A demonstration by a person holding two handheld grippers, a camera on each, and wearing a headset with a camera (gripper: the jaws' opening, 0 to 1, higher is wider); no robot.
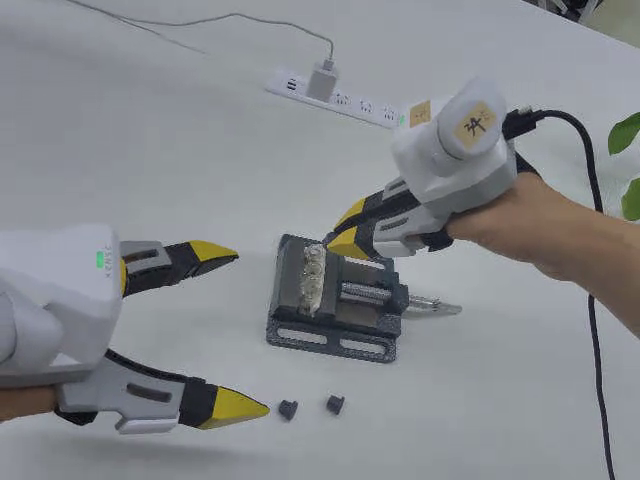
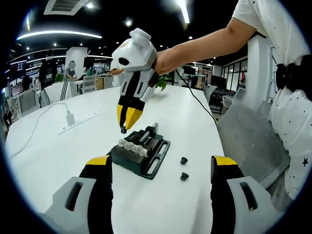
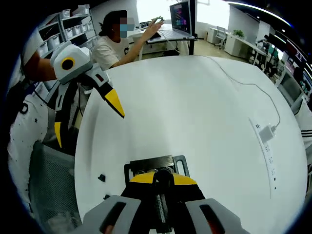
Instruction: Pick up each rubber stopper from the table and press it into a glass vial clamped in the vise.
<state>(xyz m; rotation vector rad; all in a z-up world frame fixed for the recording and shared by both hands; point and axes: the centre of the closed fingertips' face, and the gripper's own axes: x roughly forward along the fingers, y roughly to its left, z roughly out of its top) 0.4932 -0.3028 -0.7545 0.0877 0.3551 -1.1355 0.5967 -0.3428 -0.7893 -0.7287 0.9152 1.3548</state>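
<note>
Right gripper (image 1: 335, 240) is being held closed on a dark rubber stopper (image 3: 163, 176) over the glass vials (image 1: 311, 276) in the vise (image 1: 345, 325) | left gripper (image 1: 240, 330) is being held wide open beside two loose stoppers (image 1: 288, 409) on the table (image 1: 150, 150) | handwritten sticker (image 1: 475, 125) on the right gripper is not being made out

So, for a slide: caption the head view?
Right hand-held gripper poised over vials in the vise; open left hand-held gripper near two rubber stoppers.

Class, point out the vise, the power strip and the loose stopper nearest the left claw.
vise (image 1: 335, 312), head view, on its dark body.
power strip (image 1: 360, 105), head view, on its white casing.
loose stopper (image 1: 288, 409), head view, on its dark top.
</note>
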